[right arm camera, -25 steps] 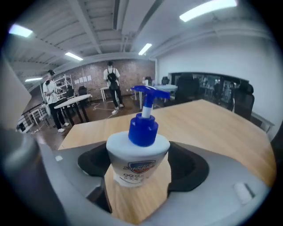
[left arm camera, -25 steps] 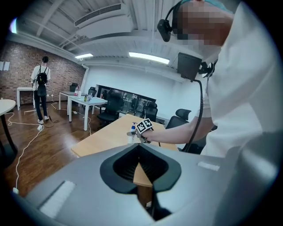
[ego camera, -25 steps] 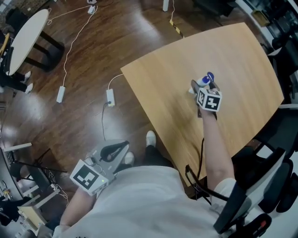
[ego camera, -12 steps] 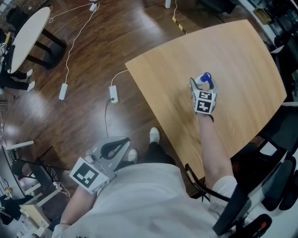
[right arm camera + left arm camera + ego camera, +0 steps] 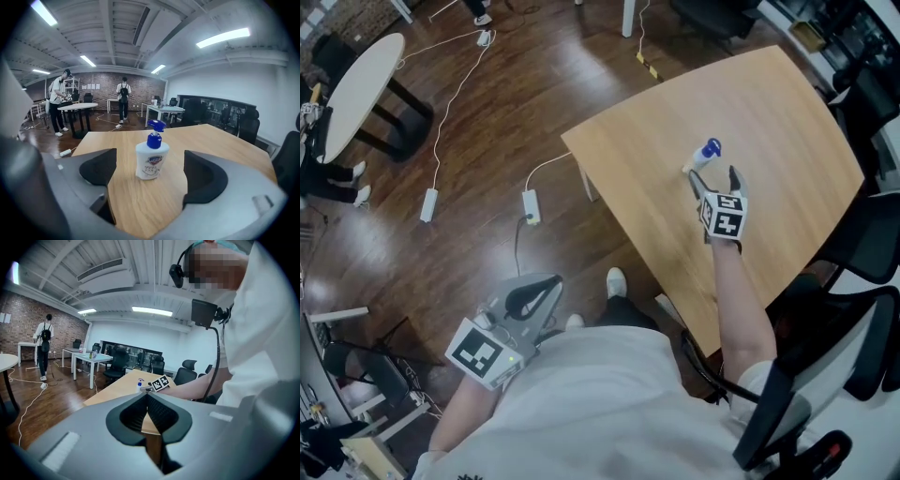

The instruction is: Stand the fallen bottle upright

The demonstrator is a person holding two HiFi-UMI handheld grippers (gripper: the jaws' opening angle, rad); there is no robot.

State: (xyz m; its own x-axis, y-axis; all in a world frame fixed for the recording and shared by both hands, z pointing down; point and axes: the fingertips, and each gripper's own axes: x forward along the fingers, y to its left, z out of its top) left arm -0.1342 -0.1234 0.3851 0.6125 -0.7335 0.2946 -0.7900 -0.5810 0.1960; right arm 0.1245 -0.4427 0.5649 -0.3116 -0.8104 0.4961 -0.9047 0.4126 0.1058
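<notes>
A white soap bottle (image 5: 704, 157) with a blue pump stands upright on the wooden table (image 5: 769, 103). In the right gripper view the bottle (image 5: 151, 158) is upright just beyond the jaws, apart from both pads. My right gripper (image 5: 713, 180) is open, just on the near side of the bottle, with nothing held. My left gripper (image 5: 531, 298) is shut and empty, held low by my body, off the table over the floor. From the left gripper view the bottle (image 5: 140, 386) shows small and far, beside the right gripper's marker cube (image 5: 161, 383).
Black office chairs (image 5: 853, 281) crowd the table's right side. Cables and a power strip (image 5: 531, 206) lie on the dark wood floor to the left. A round white table (image 5: 356, 89) stands at far left. Two people (image 5: 123, 98) stand in the distance.
My right gripper was closed around the bottle a second ago; it has let go and drawn back toward me. The bottle stays upright. The left gripper has hardly moved.
</notes>
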